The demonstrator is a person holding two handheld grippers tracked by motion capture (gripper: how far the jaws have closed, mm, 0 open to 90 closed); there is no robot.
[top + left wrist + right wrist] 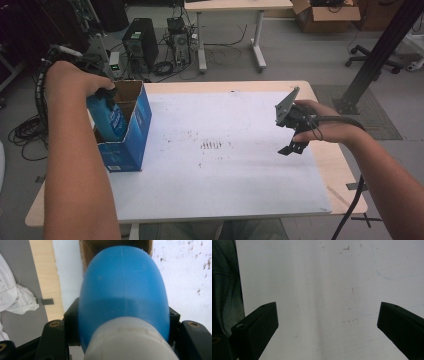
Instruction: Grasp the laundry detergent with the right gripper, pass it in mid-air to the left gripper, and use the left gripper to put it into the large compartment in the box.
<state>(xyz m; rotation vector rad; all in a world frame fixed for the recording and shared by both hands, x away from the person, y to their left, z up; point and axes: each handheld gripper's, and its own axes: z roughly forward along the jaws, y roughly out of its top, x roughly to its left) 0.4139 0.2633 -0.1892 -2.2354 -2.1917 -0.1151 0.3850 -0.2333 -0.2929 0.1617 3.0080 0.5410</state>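
Blue bottle (122, 287): white-capped, clamped between the jaws of the left gripper (106, 93), partly lowered into the open blue carton (131, 135) at the table's (320, 165) left edge. Right gripper (327, 322): jaws spread wide with nothing between them, held over the white table sheet (225, 175), well apart from the carton.
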